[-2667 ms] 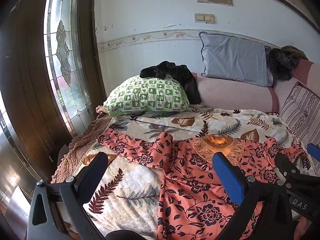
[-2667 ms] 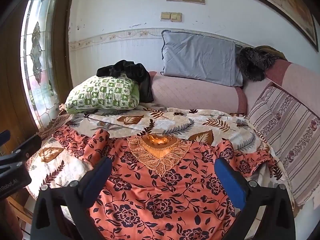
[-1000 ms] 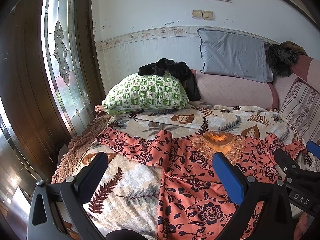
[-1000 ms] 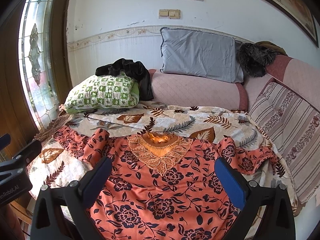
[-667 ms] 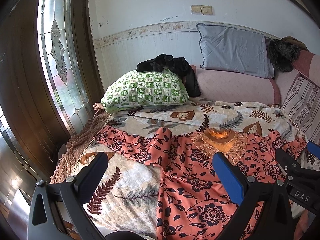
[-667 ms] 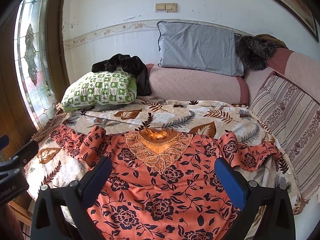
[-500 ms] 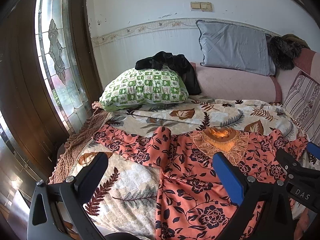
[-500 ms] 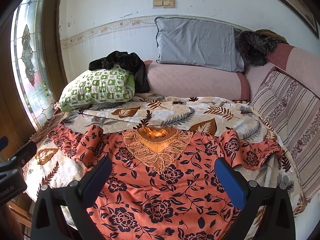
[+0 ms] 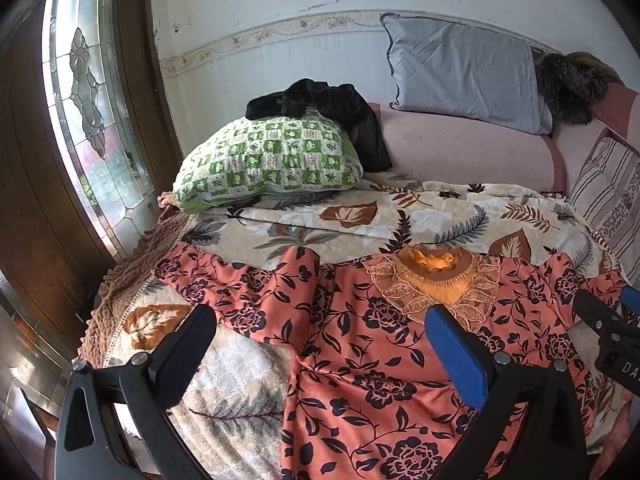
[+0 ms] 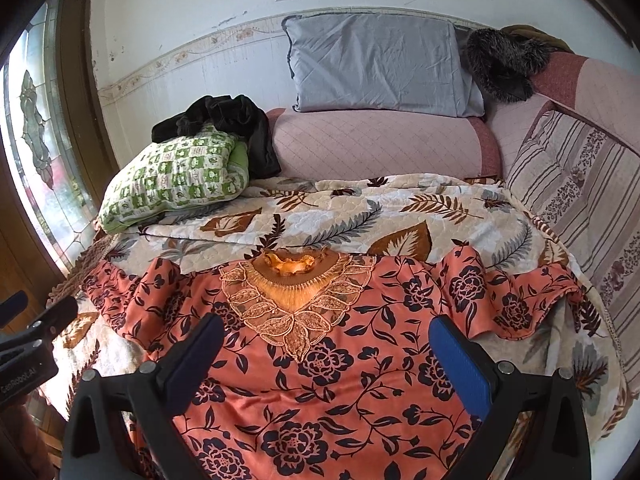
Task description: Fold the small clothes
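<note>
An orange blouse with dark flowers [image 9: 360,344] lies spread flat, front up, on the leaf-print blanket [image 9: 352,220], its lace collar [image 9: 436,276] toward the wall. It also shows in the right wrist view [image 10: 340,360]. My left gripper [image 9: 320,344] is open and empty, above the blouse's left side near its crumpled left sleeve [image 9: 224,284]. My right gripper [image 10: 324,352] is open and empty, above the blouse's middle below the collar [image 10: 296,280]. The right sleeve [image 10: 520,296] lies rumpled at the right.
A green checked pillow [image 9: 268,160] with a black garment [image 9: 328,104] on it lies at the back left. A grey pillow [image 10: 380,64] leans on the wall. A striped cushion [image 10: 580,188] is at the right. A stained-glass door [image 9: 84,100] stands at the left.
Both grippers have moved forward and a little lower over the blouse. Both stay open. The blouse has not moved.
</note>
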A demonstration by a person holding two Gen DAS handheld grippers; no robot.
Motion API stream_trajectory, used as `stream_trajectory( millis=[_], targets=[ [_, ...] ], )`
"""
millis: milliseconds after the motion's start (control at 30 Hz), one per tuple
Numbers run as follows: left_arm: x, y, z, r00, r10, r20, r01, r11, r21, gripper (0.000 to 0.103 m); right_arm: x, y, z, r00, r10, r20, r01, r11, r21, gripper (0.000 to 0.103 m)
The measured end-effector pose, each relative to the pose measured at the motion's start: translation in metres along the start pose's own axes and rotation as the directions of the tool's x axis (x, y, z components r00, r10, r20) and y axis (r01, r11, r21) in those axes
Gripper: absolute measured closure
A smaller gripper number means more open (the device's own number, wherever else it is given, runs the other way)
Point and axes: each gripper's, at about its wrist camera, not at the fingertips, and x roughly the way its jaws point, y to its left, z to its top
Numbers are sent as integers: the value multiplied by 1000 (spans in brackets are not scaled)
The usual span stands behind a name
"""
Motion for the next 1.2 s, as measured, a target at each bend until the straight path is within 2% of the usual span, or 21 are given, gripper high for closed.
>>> stream_trajectory(
  millis=[67,133,233,300,333,367,433,500,567,600,667,700,733,767,800,867,967,1067,1167,1200],
  targets=[
    [35,-13,1,996,-74,-55,73,997,-16,0,10,-40,1,999,31,16,-31,998,52,0],
    [77,-30,-1,986,-121,-113,119,993,-27,0,21,-94,0,1000,13,23,-16,991,131,0],
    [135,-54,-7,965,-163,-203,156,987,-49,0,46,-199,-5,1000,-6,-8,8,943,331,0],
    [160,-67,-12,965,-144,-219,139,990,-40,0,65,-274,-16,999,-16,-41,35,861,507,0],
    [169,-71,-14,968,-127,-218,125,992,-23,0,74,-310,-24,999,9,-42,17,809,587,1],
    [175,-75,-16,970,-109,-217,111,994,-3,0,80,-341,-32,999,24,-37,6,750,661,6],
    [183,-75,-20,973,-90,-214,97,995,19,0,93,-396,-51,999,41,5,-28,599,800,12],
    [190,-73,-22,975,-87,-205,94,995,25,0,108,-434,-64,996,60,63,-84,470,879,20],
    [194,-69,-23,979,-81,-187,89,996,31,0,125,-456,-71,993,70,91,-111,377,920,36],
    [195,-68,-23,982,-77,-172,85,996,39,0,134,-464,-74,990,73,120,-137,336,932,41],
    [195,-68,-22,988,-60,-142,68,996,58,0,149,-471,-73,990,49,131,-139,298,944,66],
    [196,-67,-21,991,-51,-125,60,996,63,0,153,-473,-71,991,26,129,-131,294,947,72],
    [196,-65,-20,993,-45,-111,53,997,64,0,155,-472,-69,992,-3,126,-120,292,949,83],
    [196,-62,-18,994,-39,-104,45,997,60,0,154,-470,-64,992,-34,122,-106,298,948,90],
    [197,-59,-16,994,-33,-106,38,998,50,0,151,-466,-56,991,-58,122,-98,321,942,90],
    [196,-47,-11,994,-27,-108,29,1000,11,0,135,-448,-33,986,-91,138,-89,412,907,92],
    [192,-22,-3,995,-9,-104,2,998,-63,0,104,-403,14,972,-98,215,-121,572,811,92],
    [184,6,3,996,30,-90,-40,994,-106,0,85,-336,63,956,4,292,-214,691,691,92],
    [178,40,7,993,98,-70,-107,983,-146,0,89,-246,95,949,135,283,-277,787,551,92],
    [177,51,7,991,119,-67,-128,979,-161,0,95,-216,100,945,181,271,-301,804,512,92]
  ],
)
